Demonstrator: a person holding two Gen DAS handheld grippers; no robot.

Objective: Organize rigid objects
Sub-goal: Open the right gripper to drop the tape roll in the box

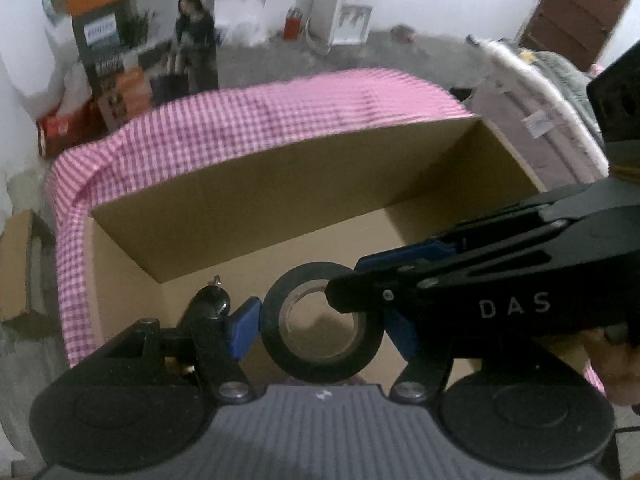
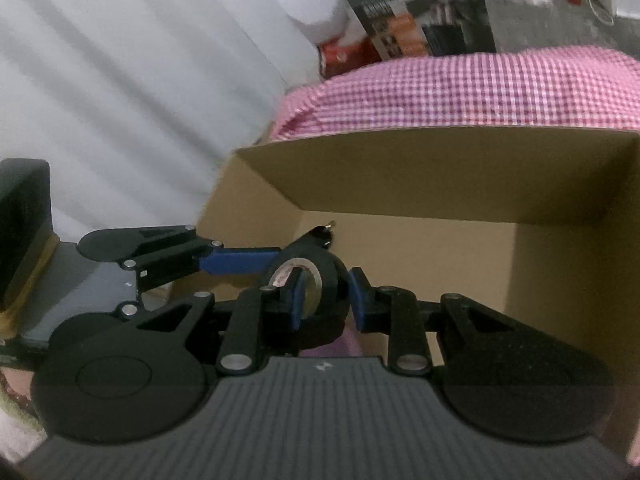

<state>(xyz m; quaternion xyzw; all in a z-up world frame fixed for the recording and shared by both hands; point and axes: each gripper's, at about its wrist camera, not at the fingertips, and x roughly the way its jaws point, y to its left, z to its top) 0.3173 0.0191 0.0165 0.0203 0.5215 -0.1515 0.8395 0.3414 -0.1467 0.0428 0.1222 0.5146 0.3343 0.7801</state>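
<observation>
I hold the roll of black tape (image 1: 322, 322) with both tools at once, above the open cardboard box (image 1: 280, 184) that sits on the pink gingham cloth (image 1: 248, 116). My left gripper (image 1: 320, 326) spans the roll across its outer diameter at about half its travel, one blue pad (image 1: 243, 328) on each side. My right gripper (image 2: 324, 300) is nearly closed, pinching the wall of the roll: one pad sits inside the core and the other on the outer face. The step in hand appears to be lowering the roll into the box. To do it well, I judge that both tools should descend together and at the same tilt, so the roll does not twist between two grips. Clear the near wall first, then release one tool before the other and let the roll settle flat on the box floor. A small glossy black object (image 1: 211, 300) with a metal tip lies on the floor close to the left pad; I cannot identify it, and the roll should land beside it, not on it. The tape is matte, smooth and ring-shaped with a pale inner core. The box is plain, stiff, brown board with straight walls. The cloth is soft and creased at its edge.
</observation>
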